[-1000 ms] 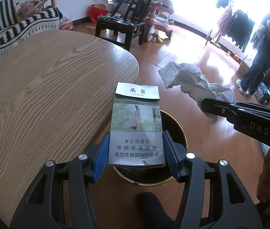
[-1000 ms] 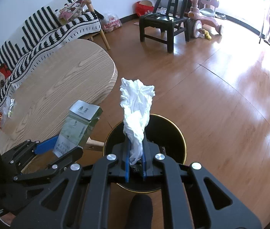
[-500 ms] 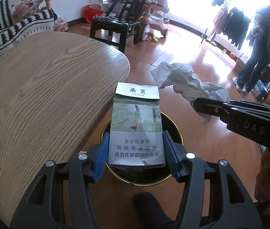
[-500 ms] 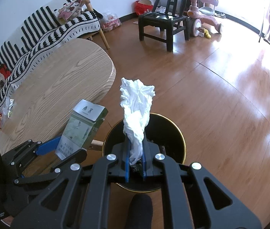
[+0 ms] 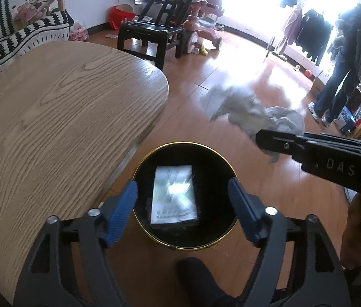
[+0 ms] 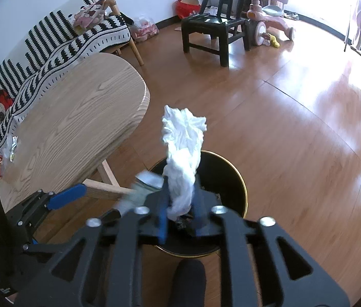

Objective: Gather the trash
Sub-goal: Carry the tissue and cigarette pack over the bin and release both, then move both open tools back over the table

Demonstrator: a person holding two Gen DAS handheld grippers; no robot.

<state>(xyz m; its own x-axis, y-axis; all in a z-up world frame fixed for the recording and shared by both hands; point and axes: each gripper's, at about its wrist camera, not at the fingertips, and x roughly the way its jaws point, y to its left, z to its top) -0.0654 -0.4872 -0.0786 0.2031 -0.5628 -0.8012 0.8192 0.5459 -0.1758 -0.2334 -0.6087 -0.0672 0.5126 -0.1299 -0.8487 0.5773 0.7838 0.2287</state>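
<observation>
A flat cigarette pack (image 5: 174, 195), pale with a printed picture and dark lettering, was seen blurred inside the round black bin (image 5: 139, 163) with a gold rim, which stood on the wooden floor beside the table edge. A crumpled white tissue (image 6: 183, 153) was seen upright above the bin's mouth, its lower end twisted narrow between blue pads, its upper end flared and ragged

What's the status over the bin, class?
Left claw open, jaws just opened. Cigarette pack blurred, dropping into bin. Right claw just parted; tissue between its jaws. Nothing in the way.
</observation>
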